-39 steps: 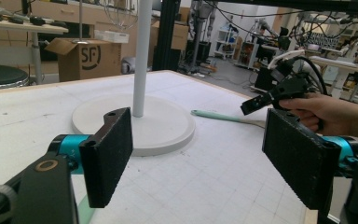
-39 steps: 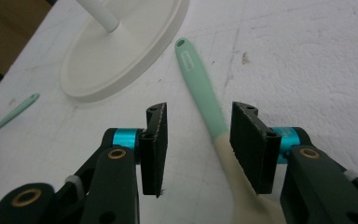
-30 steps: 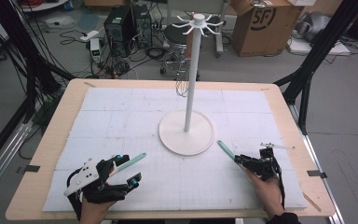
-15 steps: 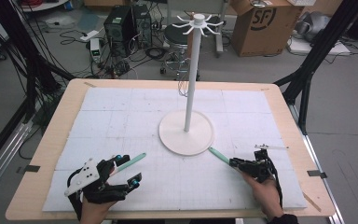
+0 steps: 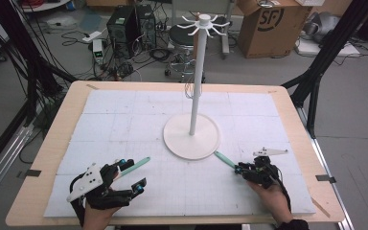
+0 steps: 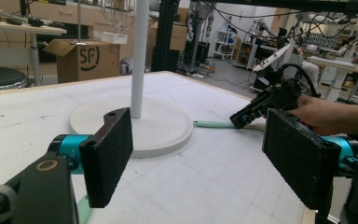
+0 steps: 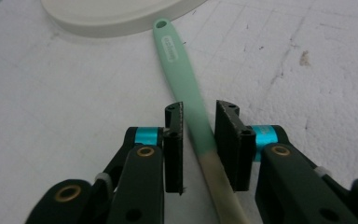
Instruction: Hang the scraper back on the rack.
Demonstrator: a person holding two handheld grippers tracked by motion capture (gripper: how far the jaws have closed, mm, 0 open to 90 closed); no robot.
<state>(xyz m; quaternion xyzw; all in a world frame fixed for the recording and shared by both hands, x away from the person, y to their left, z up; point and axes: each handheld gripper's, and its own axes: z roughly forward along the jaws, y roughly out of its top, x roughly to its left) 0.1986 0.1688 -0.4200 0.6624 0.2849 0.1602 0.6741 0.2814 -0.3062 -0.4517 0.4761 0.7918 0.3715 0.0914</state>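
The high view looks forward and down from above the near edge of the table (image 5: pixel 52 143), taking in the whole surface and the cluttered floor beyond. The left gripper view sits low over the near left of the table, close behind the left gripper (image 6: pixel 200 158), and faces right and far, across the white stand (image 6: pixel 137 116) toward the right gripper (image 6: pixel 261 105). The right gripper view rides close above the right gripper (image 7: pixel 199 140) and looks down along a mint-handled utensil (image 7: pixel 186 93) toward the stand's base. All three views share the stand's base and this utensil.
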